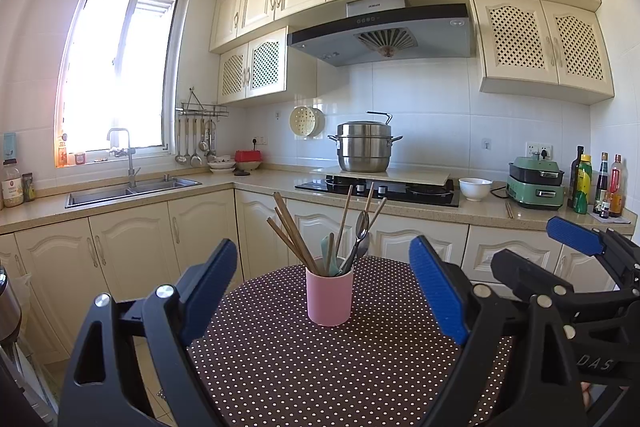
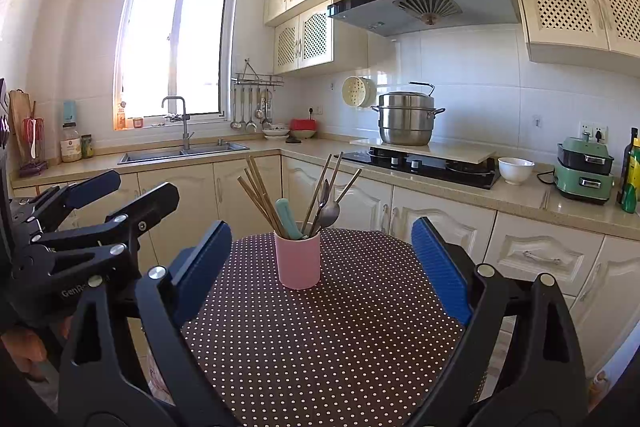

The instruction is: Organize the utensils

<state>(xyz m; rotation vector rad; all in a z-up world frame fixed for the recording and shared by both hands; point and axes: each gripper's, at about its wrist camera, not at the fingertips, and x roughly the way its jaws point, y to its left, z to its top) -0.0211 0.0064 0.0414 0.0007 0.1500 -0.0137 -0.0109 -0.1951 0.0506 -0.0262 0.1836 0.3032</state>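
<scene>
Both sets of jaws are spread wide and gripping nothing. The left gripper [image 1: 326,291] hangs low over the dotted worktop [image 1: 280,367], its blue pads [image 1: 438,291] at either side of the frame's lower half, and the pink cup [image 1: 329,291] sits right in the gap between them, upright, well apart from both pads. The right gripper [image 2: 322,267] frames the same cup [image 2: 298,261] from a little further right, so the cup stands just left of centre there. In the left wrist view, the right gripper pokes in at the right edge, beside the worktop.

The cup holds the utensils: wooden chopsticks [image 1: 286,227] fanning to the upper left, a metal spoon [image 1: 362,225] leaning right, a teal handle [image 2: 289,214] tucked in between. Behind, centre frame, the hob [image 1: 380,189] carries a steel pot [image 1: 364,147]; a white bowl [image 1: 475,188] sits to its right, the sink [image 1: 132,189] off to the left under the window [image 1: 120,75].
</scene>
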